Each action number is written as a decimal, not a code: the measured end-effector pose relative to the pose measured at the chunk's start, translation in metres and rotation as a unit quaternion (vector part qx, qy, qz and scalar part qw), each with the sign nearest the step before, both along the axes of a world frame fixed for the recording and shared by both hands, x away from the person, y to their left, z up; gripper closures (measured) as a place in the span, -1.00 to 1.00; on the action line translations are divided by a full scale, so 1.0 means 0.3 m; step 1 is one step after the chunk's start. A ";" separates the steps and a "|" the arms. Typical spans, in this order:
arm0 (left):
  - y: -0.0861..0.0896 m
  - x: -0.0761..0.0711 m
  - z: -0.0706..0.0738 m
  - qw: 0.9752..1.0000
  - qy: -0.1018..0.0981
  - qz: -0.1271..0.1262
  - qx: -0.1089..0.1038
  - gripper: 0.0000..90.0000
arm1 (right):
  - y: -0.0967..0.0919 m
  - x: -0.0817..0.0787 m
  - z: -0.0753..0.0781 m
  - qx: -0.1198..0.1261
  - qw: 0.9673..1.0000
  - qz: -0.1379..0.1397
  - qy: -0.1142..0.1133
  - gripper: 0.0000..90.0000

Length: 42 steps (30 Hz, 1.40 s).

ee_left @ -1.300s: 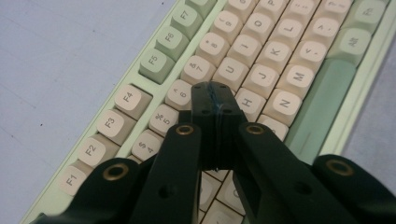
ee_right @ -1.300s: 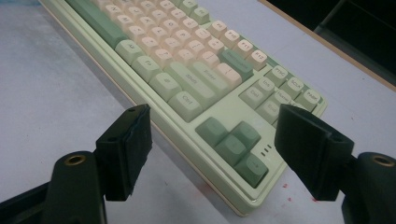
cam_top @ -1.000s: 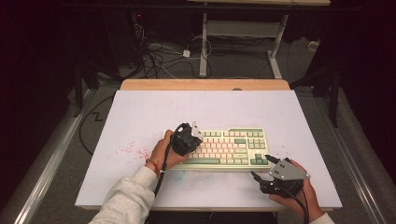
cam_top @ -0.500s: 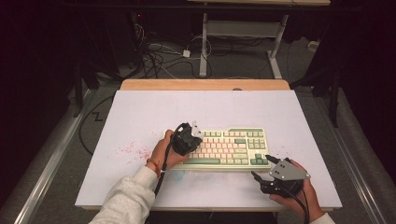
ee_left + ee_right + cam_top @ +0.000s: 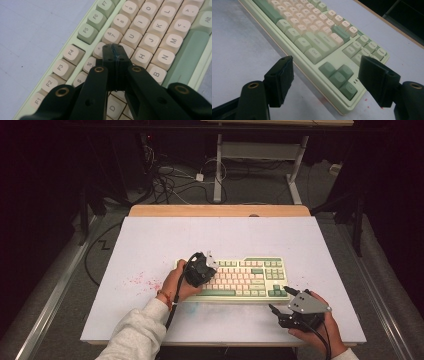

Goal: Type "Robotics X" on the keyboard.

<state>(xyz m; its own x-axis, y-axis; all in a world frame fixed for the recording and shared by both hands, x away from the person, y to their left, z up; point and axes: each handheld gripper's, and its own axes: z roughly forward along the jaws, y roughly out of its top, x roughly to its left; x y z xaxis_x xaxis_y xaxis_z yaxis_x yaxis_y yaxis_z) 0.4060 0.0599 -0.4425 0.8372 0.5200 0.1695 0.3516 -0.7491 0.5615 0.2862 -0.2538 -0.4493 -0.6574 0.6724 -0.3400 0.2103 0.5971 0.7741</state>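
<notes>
A pale green keyboard [image 5: 245,277] with cream and green keys lies across the middle of the white table top [image 5: 150,245]. My left gripper [image 5: 202,272] is over its left half, held in a hand with a grey sleeve. In the left gripper view the jaws [image 5: 115,48] are shut, pad against pad, with nothing between them. They point down at the keyboard's [image 5: 160,37] keys left of the Y and H keys. Whether they touch a key I cannot tell. My right gripper [image 5: 278,299] stands open at the near right corner; its jaws [image 5: 328,77] frame the arrow keys [image 5: 338,75] without touching.
Red specks [image 5: 142,280] stain the table left of the keyboard. A wooden strip [image 5: 220,210] runs along the far edge. Beyond it, cables [image 5: 170,175] lie on the floor around a white desk frame [image 5: 218,165].
</notes>
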 end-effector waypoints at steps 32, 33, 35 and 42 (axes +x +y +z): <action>0.088 -0.084 0.081 0.994 -0.084 -0.008 -0.064 0.25 | -0.005 -0.004 0.009 0.008 1.000 -0.003 -0.004 -0.36; 0.090 -0.088 0.081 0.994 -0.090 -0.005 -0.066 0.19 | -0.005 -0.004 0.009 0.008 1.000 -0.002 -0.005 -0.36; 0.096 -0.098 0.081 0.993 -0.100 -0.006 -0.068 0.08 | -0.005 -0.004 0.009 0.008 1.000 -0.002 -0.005 -0.36; 0.121 -0.134 0.080 0.989 -0.129 -0.005 -0.077 -0.22 | -0.009 -0.003 0.011 0.012 1.000 -0.006 -0.005 -0.36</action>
<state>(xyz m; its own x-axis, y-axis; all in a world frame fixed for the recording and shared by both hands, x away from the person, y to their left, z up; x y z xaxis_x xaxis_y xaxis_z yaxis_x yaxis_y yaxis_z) 0.3659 0.0961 -0.4186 0.7815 0.5483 0.2976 0.1751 -0.6506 0.7390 0.2853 -0.2566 -0.4459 -0.6465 0.6877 -0.3304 0.2093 0.5762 0.7900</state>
